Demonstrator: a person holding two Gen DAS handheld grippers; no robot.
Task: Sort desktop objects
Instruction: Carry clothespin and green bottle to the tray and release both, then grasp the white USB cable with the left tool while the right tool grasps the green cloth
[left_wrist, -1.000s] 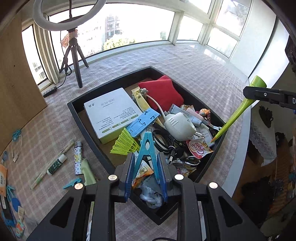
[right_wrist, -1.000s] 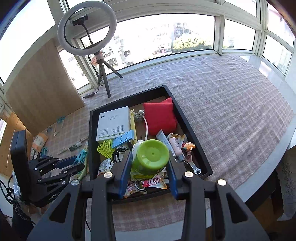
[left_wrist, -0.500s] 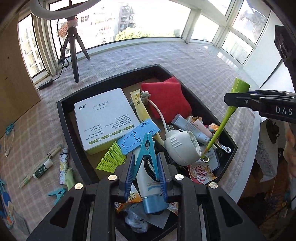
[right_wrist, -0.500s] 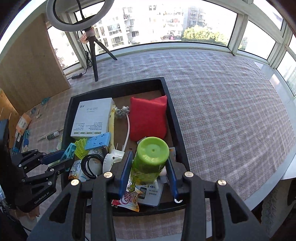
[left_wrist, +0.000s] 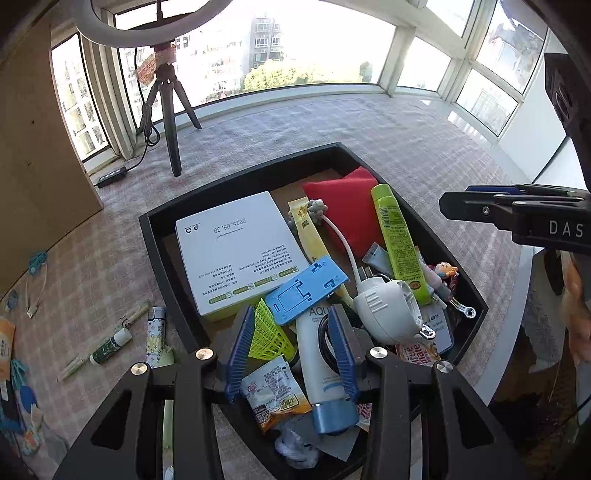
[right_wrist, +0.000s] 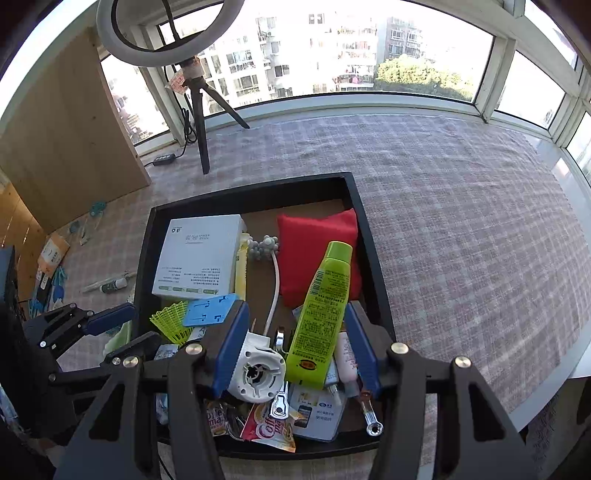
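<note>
Clutter fills the black tray on the checked tablecloth. At left, the white box lies flat inside. The left gripper hangs over the tray's near end, jaws opening, empty. Further right, the green tube lies loose across the red pouch, between the right gripper's opening jaws.

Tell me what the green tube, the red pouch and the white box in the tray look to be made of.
Green tube: probably soft plastic, glossy; light glints along its printed side.
Red pouch: seemingly fabric, matte; its surface looks soft and puffy, with pointed corners.
White box: likely cardboard, smooth and dull; flat printed face with crisp folded edges.
Tray: black and stiff, matte; plastic or painted wood, hard to say.
</note>
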